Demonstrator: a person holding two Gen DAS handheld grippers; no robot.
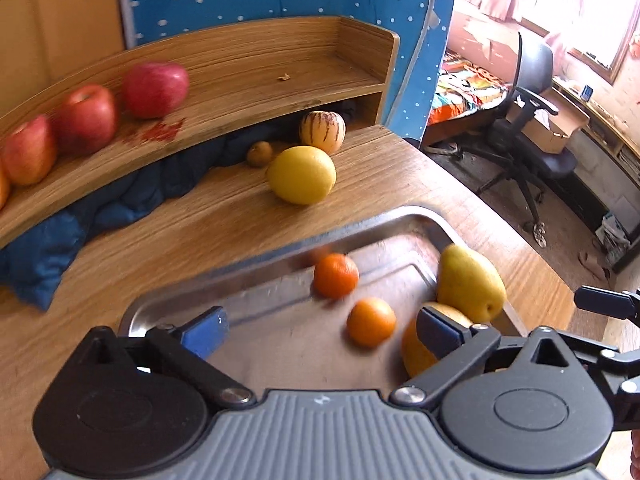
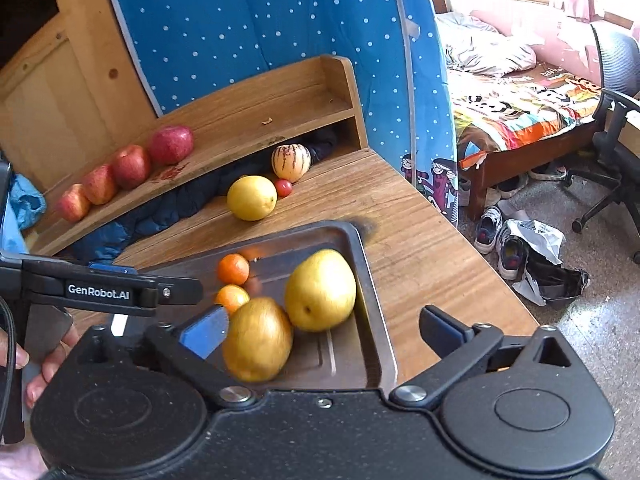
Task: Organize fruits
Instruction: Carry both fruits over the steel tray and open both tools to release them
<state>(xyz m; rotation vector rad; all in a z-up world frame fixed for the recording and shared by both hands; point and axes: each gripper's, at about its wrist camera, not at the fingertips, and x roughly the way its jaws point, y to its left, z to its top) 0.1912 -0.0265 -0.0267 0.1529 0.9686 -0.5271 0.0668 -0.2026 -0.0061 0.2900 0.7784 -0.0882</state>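
Observation:
A steel tray on the wooden table holds two small oranges, a yellow pear and a browner pear. My left gripper hovers open over the tray's near end, nothing between its fingers. My right gripper is open too, low over the tray's near right corner, its left blue pad beside the brown pear. Several red apples line the shelf. A lemon and a striped melon sit behind the tray.
A small brown fruit and a small red fruit lie by the lemon. Blue cloth fills the space under the shelf. The table edge drops off at right toward an office chair, shoes and a bed.

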